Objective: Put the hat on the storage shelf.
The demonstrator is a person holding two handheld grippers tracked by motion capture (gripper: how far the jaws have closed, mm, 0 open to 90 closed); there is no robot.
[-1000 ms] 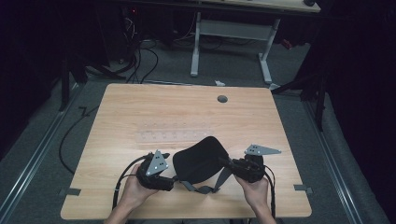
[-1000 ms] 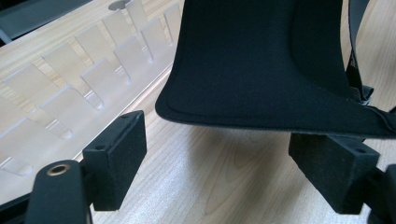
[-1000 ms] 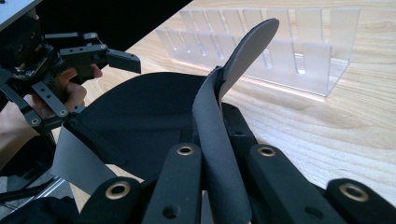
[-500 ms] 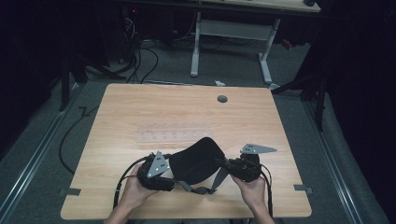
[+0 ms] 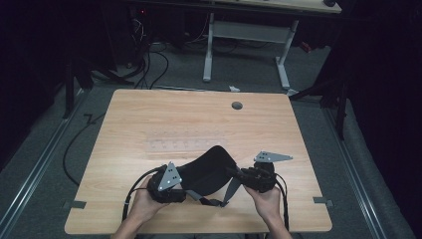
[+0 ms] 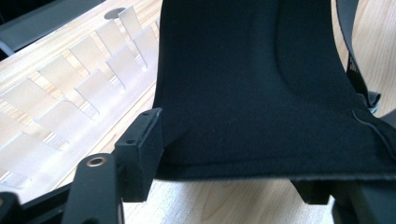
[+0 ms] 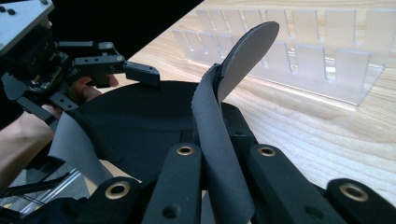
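A black padded fabric piece [image 5: 209, 169] with grey straps [image 5: 230, 191] is lifted off the table's near half, between both grippers. My left gripper [image 5: 189, 194] is at its near left edge. In the left gripper view the pad [image 6: 252, 84] lies across my left gripper [image 6: 229, 179], whose jaws stand wide apart, one at the pad's corner and one under the fabric. My right gripper [image 5: 235, 175] is shut on a grey strap [image 7: 219, 140] that runs up between its jaws [image 7: 212, 126] to a rounded tab [image 7: 247, 51]. The right gripper view also has the left gripper [image 7: 116, 65] over the pad.
A clear slotted rack [image 5: 179, 145] lies flat on the wooden table [image 5: 149, 114] just beyond the pad and appears in both gripper views [image 6: 93, 79] [image 7: 303, 46]. A round cable hole [image 5: 237, 105] is near the far edge. Desk legs and cables stand on the floor behind.
My right gripper has moved slightly left with the strap, and the pad has shifted a little left with it. The left gripper has hardly moved.
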